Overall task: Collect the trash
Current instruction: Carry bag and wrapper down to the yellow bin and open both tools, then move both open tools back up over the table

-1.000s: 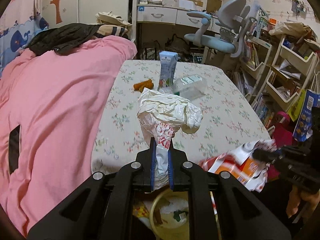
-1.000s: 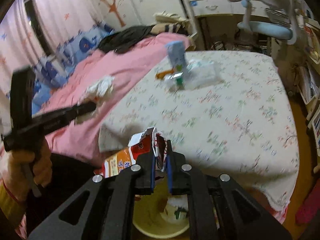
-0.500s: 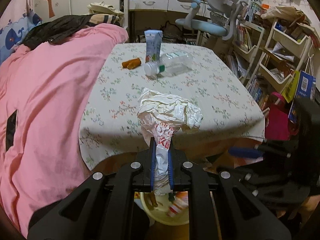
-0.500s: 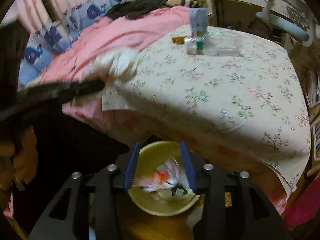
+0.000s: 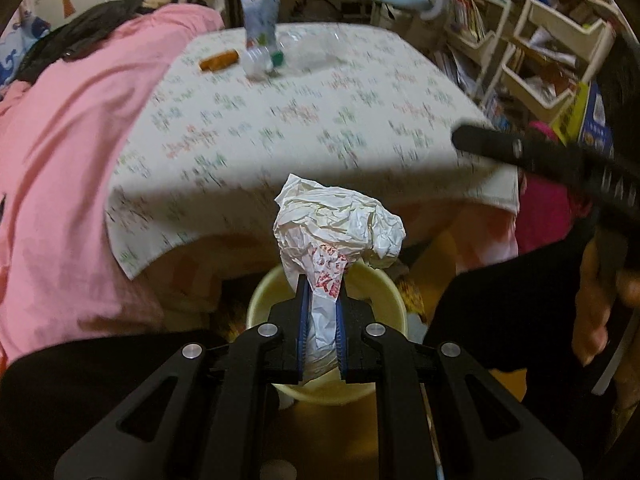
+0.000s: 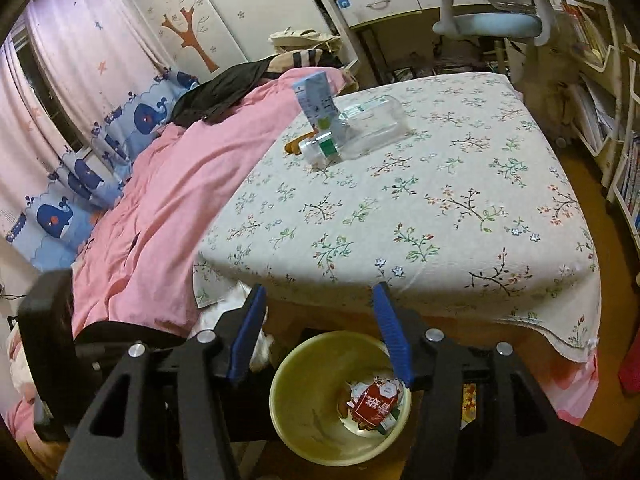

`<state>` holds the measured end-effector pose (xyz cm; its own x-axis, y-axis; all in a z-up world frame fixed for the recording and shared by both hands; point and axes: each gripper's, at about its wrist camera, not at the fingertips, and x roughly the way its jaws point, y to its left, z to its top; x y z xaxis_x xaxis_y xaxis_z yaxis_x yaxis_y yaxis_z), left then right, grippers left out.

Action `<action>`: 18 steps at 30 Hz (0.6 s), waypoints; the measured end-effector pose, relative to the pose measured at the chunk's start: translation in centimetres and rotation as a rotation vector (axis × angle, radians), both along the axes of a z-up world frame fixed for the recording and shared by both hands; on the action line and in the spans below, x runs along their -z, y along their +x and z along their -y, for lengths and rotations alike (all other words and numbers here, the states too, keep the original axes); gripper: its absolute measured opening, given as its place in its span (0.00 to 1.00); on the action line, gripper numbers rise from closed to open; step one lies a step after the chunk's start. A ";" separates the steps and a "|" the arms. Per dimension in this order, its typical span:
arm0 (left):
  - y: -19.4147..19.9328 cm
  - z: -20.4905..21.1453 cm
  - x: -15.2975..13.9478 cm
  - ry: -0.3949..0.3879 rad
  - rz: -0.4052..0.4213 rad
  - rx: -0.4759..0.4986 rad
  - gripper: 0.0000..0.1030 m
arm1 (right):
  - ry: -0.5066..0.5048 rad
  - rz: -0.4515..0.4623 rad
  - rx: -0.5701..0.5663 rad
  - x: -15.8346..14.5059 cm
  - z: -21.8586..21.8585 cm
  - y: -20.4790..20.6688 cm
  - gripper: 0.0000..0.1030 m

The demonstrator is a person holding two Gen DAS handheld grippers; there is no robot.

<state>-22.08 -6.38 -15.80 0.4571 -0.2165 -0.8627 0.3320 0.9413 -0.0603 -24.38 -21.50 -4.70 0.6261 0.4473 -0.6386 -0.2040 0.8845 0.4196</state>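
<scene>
Bin (image 6: 304,432): one | left tool (image 5: 321,292) grips paper wad (image 5: 340,220) | right tool (image 6: 320,312) just opened, empty

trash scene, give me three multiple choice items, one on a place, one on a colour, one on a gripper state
1. Where is the red wrapper?
A. in the bin
B. on the floral cloth
C. on the pink blanket

2. What colour is the bin?
A. blue
B. pale yellow
C. black

3. What is the left gripper doing?
A. standing open and empty
B. clamping crumpled white paper
C. clamping a bottle

Answers: 1 A, the wrapper lies at the bin's bottom; 2 B, its wall is pale yellow; 3 B, the crumpled white paper is pinched between shut pads above the bin.
</scene>
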 end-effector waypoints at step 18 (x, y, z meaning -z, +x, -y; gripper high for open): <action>-0.8 0.5 0.3 0.087 0.037 -0.011 0.54 | -0.017 0.026 0.030 -0.2 0.0 0.0 0.65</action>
<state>-22.84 -6.90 -16.14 0.4908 -0.1364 -0.8605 0.3220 0.9461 0.0337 -24.40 -21.49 -4.53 0.6556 0.4179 -0.6289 -0.1884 0.8971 0.3997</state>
